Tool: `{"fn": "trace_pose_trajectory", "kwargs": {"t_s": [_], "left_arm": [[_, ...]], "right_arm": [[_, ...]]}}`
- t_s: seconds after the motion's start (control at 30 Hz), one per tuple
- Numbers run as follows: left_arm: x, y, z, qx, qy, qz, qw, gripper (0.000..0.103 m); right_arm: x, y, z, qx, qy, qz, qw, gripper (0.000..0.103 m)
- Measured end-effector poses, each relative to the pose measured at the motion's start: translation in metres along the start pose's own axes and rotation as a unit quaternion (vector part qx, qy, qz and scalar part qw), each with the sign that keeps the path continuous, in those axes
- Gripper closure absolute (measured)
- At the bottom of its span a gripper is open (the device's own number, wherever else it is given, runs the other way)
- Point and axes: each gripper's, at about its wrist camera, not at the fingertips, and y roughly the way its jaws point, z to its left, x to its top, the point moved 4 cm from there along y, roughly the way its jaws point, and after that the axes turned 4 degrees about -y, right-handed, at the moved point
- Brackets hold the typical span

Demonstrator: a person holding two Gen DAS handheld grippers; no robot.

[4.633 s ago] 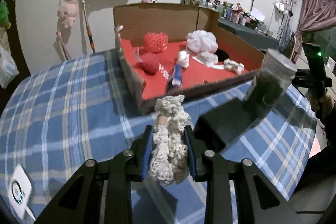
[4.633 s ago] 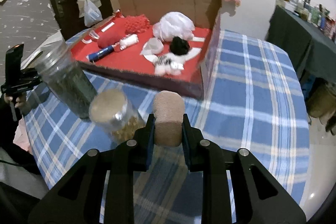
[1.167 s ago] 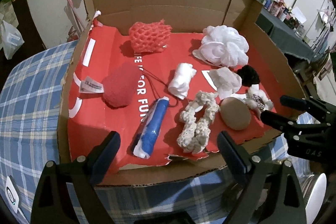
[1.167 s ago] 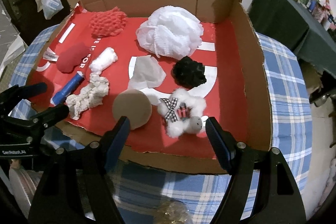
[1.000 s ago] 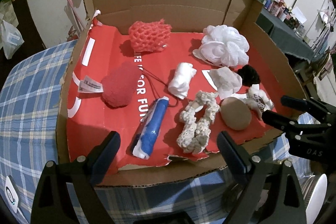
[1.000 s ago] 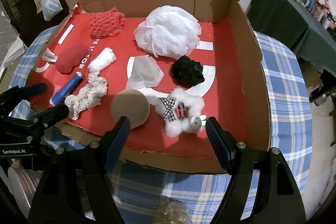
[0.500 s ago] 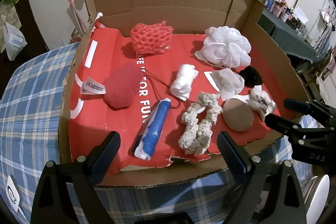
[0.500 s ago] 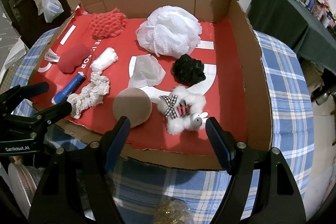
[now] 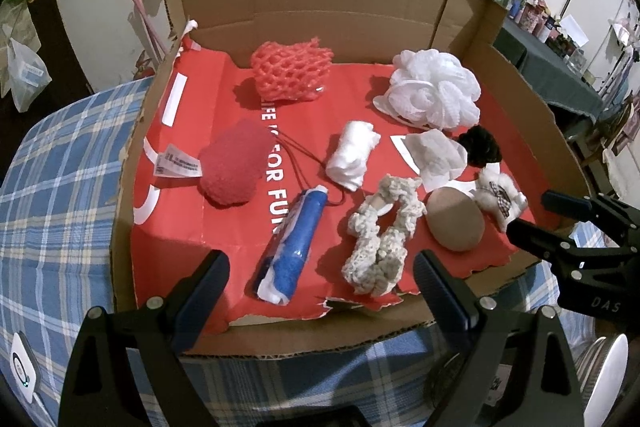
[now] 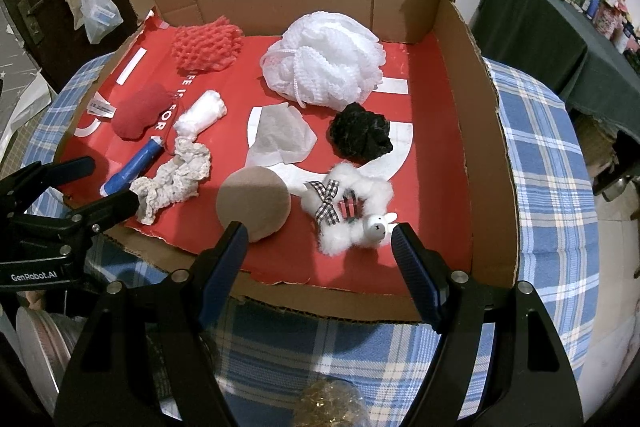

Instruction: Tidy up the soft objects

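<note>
**A:** Looking at your left gripper [image 9: 320, 279]: jaws spread wide, nothing between them, hovering over the near wall of the cardboard box [image 9: 328, 331]. Your right gripper [image 10: 318, 249] is the same, wide apart and empty, also above the near wall.

**B:** Where's the soft stuff?

**A:** All inside the box, on the red liner [image 9: 224, 227]. From your left camera: cream crochet scrunchie [image 9: 382, 239] sits just past your fingertips at 12 o'clock. Tan round sponge [image 9: 454, 219] is at its 3 o'clock, close but apart. Blue-and-white roll [image 9: 294, 247] lies at its 9 o'clock, tilted. Red plush pad [image 9: 232, 163] is at 10 o'clock, with a white tag beside it.

**B:** Back row?

**A:** Red foam net [image 9: 292, 71] at 11 o'clock by the far wall, white mesh bath pouf [image 9: 432, 91] at 1 o'clock. White rolled cloth [image 9: 352, 155] is mid-box. Black pompom [image 10: 360, 137] lies just below the pouf in your right view, white tissue [image 10: 282, 139] at its 9 o'clock. White fluffy toy with a plaid bow [image 10: 348, 215] sits between your right fingers' line of sight, not touched.

**B:** The box?

**A:** On the blue plaid tablecloth [image 10: 552, 187].
</note>
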Motion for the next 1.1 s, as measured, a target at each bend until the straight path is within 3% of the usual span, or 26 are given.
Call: {"fn": "trace_pose_trajectory", "kwargs": {"t_s": [1.1], "left_arm": [[-0.0013,-0.0006,0.0028,0.001,-0.007,-0.001,1.0,0.008]], "right_arm": [[-0.0017,-0.0016,0.0015,0.0,0.0,-0.001,1.0,0.029]]}}
